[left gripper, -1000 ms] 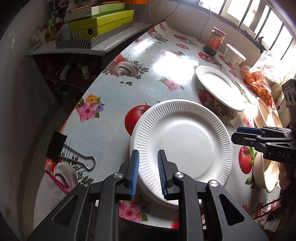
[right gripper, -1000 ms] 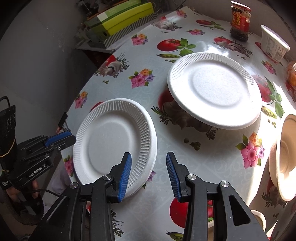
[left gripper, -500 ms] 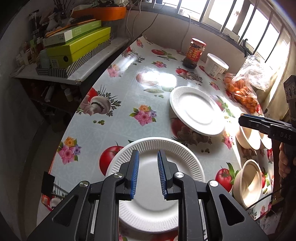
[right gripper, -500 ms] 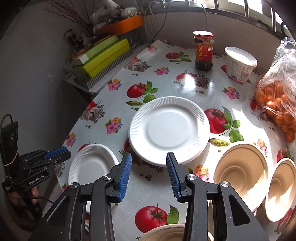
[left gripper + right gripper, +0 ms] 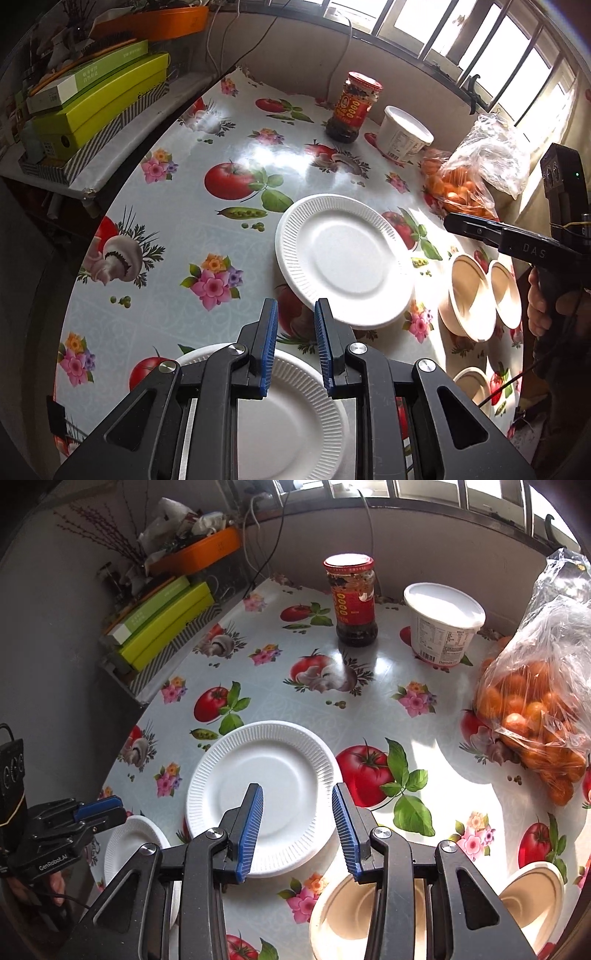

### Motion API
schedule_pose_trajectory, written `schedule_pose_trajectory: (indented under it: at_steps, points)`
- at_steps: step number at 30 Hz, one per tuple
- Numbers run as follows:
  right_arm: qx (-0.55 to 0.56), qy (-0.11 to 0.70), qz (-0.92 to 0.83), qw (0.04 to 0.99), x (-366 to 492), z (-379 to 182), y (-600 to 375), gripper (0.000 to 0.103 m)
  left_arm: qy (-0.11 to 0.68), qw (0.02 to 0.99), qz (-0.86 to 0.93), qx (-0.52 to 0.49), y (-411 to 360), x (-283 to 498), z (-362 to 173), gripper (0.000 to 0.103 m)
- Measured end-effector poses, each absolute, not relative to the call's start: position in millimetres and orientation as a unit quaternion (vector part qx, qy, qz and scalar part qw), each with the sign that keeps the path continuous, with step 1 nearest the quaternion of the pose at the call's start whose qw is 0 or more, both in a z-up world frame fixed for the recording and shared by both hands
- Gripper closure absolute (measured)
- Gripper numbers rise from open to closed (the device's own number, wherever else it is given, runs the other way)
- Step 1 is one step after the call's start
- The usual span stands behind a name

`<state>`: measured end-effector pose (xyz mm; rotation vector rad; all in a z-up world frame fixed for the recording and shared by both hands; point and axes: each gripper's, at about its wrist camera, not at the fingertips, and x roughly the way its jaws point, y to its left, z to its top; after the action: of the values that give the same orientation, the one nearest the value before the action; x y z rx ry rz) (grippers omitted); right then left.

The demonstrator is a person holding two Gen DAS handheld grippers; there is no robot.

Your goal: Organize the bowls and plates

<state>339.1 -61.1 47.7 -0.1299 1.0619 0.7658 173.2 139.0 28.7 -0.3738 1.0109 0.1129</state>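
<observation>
While sunlight falls through the barred window (image 5: 461,40), the round table (image 5: 192,206) shows its glossy cloth printed with tomatoes, mushrooms and flowers. At 10 o'clock in the left wrist view a side shelf (image 5: 92,122) carries green boxes (image 5: 107,92) and an orange tray (image 5: 155,22).

The left gripper (image 5: 293,345) hangs above the table edge, its blue-padded jaws a small gap apart and holding nothing; the near plate (image 5: 295,413) lies under it. The right gripper (image 5: 297,827) hovers with jaws wide apart, also empty, over the near rim of the far plate (image 5: 266,794). Below it, at 5 o'clock, lie two beige bowls (image 5: 343,919); a third bowl (image 5: 472,384) lies nearer the table edge.

At 12 o'clock stand a red-labelled jar (image 5: 351,598) and a white tub (image 5: 443,624), their print too small to read; a bag of oranges (image 5: 535,709) is at 3 o'clock. The left tool reads "GenRobot.AI", the right one "DAS".
</observation>
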Motion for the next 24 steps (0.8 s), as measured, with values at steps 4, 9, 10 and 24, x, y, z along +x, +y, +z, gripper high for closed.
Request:
schedule_pose_trajectory:
  at_steps: [4,9,10,24]
  points:
    - [-0.069,0.518,0.343,0.78,357.2,26.8,-56.8,0.064,0.5,0.845,0.052,-0.182,137.8,192.6,17.7,0.082]
    - [-0.063,0.555,0.329,0.761,377.3,-1.2,-53.5,0.064,0.521,0.832,0.061,-0.184,138.5,211.0,4.9,0.082]
    - [-0.063,0.559,0.325,0.76,380.2,-5.4,-53.5,0.065,0.522,0.831,0.061,-0.183,137.6,213.7,3.6,0.082]
    - [-0.034,0.592,0.339,0.731,398.8,-33.4,-52.3,0.071,0.552,0.807,0.061,-0.201,136.2,238.1,-25.1,0.082]
